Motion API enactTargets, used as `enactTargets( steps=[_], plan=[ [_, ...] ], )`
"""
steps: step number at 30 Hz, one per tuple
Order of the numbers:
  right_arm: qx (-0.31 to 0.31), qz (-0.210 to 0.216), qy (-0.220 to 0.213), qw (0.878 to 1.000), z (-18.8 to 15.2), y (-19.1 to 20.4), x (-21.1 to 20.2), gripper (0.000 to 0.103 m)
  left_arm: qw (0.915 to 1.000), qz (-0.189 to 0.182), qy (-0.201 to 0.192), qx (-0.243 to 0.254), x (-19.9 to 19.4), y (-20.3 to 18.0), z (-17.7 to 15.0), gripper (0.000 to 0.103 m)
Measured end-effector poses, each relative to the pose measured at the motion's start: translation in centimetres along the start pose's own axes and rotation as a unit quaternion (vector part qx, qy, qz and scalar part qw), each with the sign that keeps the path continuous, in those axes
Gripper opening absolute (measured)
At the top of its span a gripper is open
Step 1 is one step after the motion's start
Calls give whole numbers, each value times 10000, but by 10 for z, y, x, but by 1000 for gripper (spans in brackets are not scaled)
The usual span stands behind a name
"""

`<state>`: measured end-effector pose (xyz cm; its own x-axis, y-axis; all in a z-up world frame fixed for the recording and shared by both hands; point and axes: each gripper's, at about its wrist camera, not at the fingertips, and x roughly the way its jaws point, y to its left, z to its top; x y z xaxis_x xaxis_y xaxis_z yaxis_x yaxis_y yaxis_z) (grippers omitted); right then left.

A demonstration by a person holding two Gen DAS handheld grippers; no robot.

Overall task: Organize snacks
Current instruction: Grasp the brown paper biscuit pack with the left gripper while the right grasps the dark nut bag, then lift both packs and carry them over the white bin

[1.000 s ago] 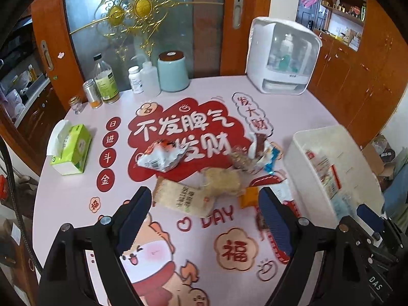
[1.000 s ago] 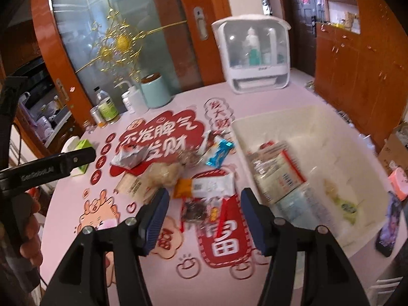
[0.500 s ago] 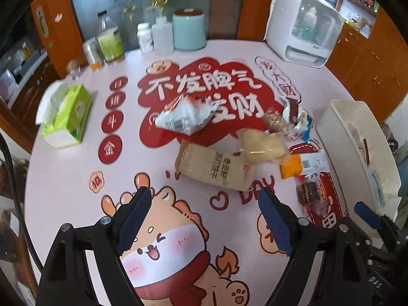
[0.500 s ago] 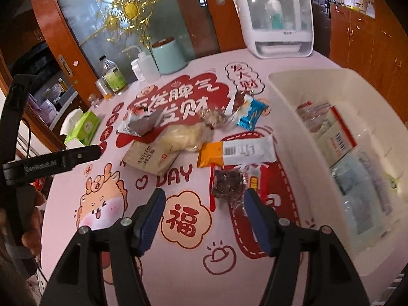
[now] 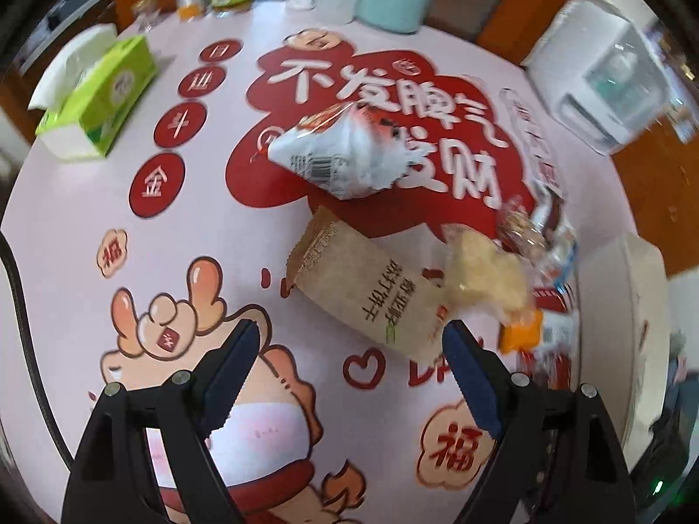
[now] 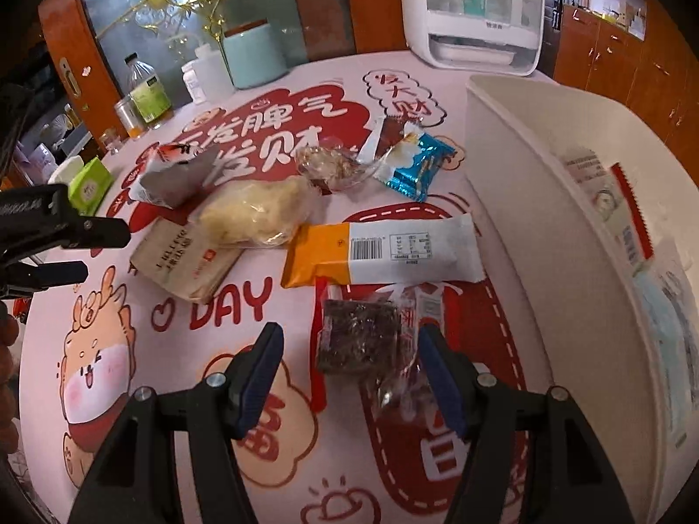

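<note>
A: How are the two claws seen to stand?

B: The left gripper [image 5: 349, 345] is held wide apart over the table [image 5: 78, 236], nothing being gripped; the near end of a brown paper packet [image 5: 367, 292] is seen just ahead of the gap, untouched by the pads. The right gripper [image 6: 347, 360] is spread part-way, and a clear-wrapped dark snack [image 6: 358, 336] is framed between its fingers [image 6: 257, 371], with the crinkled wrapper lying close against the right one; no squeeze is shown.

A: Where are the snacks placed?

B: A loose heap is found towards the middle of the table: a white crumpled bag [image 5: 340, 157] on the red print, a pale yellow bag [image 6: 253, 214] lying partly on the brown packet, an orange-and-white bar [image 6: 380, 253] beside it, a blue wrapper [image 6: 415, 166] and a clear bag of nuts [image 6: 332, 166] farther back. A white bin [image 6: 546, 201] stands at the table's right edge, and flat packets are seen inside it.

A: And along the other edges?

B: A green tissue pack [image 5: 100, 96] is set near the left edge; bottles and a pale blue canister [image 6: 253, 56] line the far edge
</note>
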<state>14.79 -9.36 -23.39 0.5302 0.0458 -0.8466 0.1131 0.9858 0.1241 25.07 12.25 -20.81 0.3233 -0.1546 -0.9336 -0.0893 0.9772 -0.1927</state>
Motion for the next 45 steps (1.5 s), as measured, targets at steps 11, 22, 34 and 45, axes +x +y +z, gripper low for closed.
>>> enactTargets(
  steps=[11, 22, 34, 45],
  plan=[
    [-399, -282, 182, 9986, -1, -3, 21, 65, 9842, 122, 70, -1765, 47, 9, 22, 85],
    [-606, -90, 221, 9979, -2, -9, 20, 64, 9557, 1238, 267, -2657, 69, -3, 26, 85],
    [-797, 36, 225, 9966, -4, -6, 18, 52, 9488, 1547, 326, -2735, 70, -18, 21, 65],
    [-959, 106, 15, 9953, -12, -10, -6, 46, 9684, 1077, 329, -2226, 45, 3, -15, 62]
  ],
)
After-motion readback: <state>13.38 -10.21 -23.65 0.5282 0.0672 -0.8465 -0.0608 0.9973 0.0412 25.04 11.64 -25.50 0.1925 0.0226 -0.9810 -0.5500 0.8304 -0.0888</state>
